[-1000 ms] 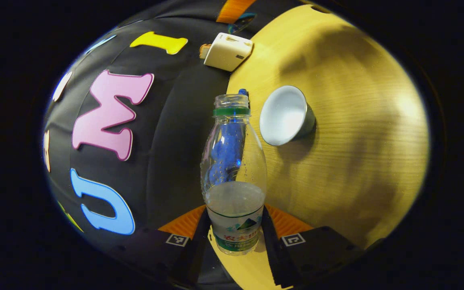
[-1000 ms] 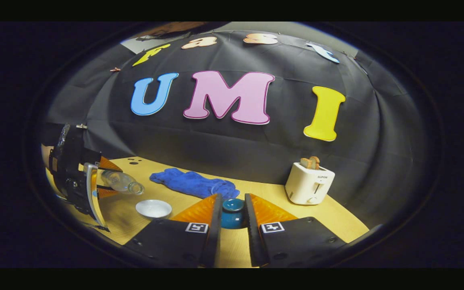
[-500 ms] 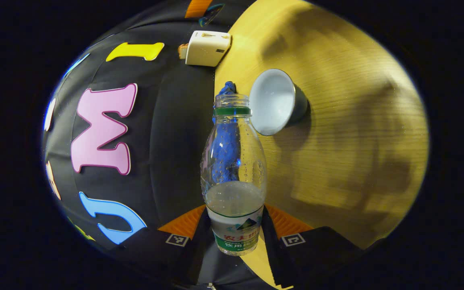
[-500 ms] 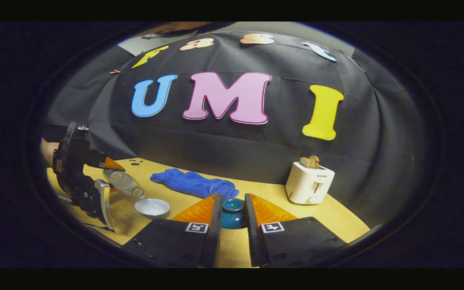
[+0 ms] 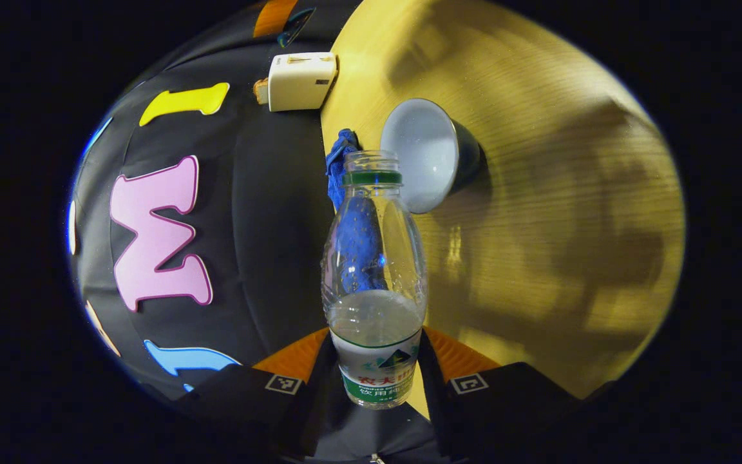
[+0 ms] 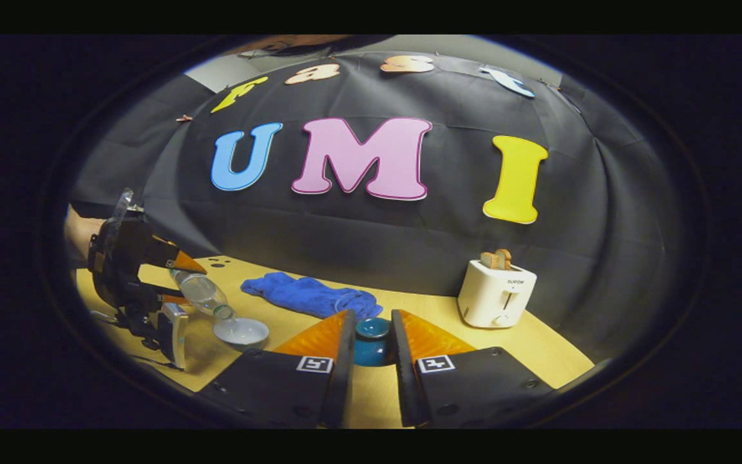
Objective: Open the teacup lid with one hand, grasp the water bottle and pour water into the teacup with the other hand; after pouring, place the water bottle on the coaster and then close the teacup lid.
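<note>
Left gripper: the left gripper (image 5: 377, 361) clamps the base of an uncapped water bottle (image 5: 374, 283), one finger pressing each side of the label; in the right gripper view it (image 6: 171, 283) is held at the far left with a person's hand behind it.
Water bottle: tipped neck-down toward the teacup in the right gripper view (image 6: 203, 295), its green-ringed mouth just over the cup's rim; water sits in the lower part by the label.
Teacup: the open teacup (image 5: 426, 154), pale inside and dark outside, stands uncovered on the wooden table (image 5: 551, 225); in the right gripper view (image 6: 241, 332) it sits left of the right gripper.
Right gripper: the right gripper (image 6: 372, 351) is closed narrowly on the teal teacup lid (image 6: 371, 345), both fingers against its sides, above the table.
Backdrop: a crumpled blue towel (image 6: 310, 296) lies near the wall, and a white toaster (image 6: 496, 293) with bread in its slots stands to the right.
</note>
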{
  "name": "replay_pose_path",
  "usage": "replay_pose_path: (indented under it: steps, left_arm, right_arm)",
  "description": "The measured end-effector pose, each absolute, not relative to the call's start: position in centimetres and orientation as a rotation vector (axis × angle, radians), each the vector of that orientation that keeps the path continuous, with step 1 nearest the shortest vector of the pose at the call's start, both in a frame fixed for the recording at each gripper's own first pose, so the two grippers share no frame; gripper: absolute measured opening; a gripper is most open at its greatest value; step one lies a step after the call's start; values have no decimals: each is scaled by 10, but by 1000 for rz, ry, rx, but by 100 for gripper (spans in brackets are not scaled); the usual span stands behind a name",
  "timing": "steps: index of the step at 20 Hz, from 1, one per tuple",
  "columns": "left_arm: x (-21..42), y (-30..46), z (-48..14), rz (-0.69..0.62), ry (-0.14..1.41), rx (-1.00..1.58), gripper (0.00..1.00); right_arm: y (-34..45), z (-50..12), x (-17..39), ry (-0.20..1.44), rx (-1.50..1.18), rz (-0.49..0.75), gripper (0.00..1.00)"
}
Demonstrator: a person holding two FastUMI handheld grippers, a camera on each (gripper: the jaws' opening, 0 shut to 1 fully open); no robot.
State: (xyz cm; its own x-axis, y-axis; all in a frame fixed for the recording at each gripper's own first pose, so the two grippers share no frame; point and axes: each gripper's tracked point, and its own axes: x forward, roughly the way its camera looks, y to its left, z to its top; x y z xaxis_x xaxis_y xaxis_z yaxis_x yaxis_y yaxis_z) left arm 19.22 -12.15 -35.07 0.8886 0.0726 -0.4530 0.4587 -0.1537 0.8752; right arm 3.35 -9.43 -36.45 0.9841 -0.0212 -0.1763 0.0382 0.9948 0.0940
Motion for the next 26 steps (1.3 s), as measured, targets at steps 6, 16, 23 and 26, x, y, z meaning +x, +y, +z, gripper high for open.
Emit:
replay_pose_path:
  steps: [6, 16, 23, 26]
  left_arm:
    - [196, -124, -345, -335, 399, 1777, 69]
    - [201, -123, -333, -274, 387, 1892, 69]
    - [202, -129, -327, -242, 346, 1956, 69]
    - [200, -132, -318, -230, 304, 2000, 68]
  right_arm:
    - [-100, -367, 31, 172, 119, -34, 33]
    - [-106, -367, 30, 157, 123, -30, 28]
    - [-110, -369, 28, 156, 122, -28, 28]
    - [-112, -368, 27, 155, 121, -30, 33]
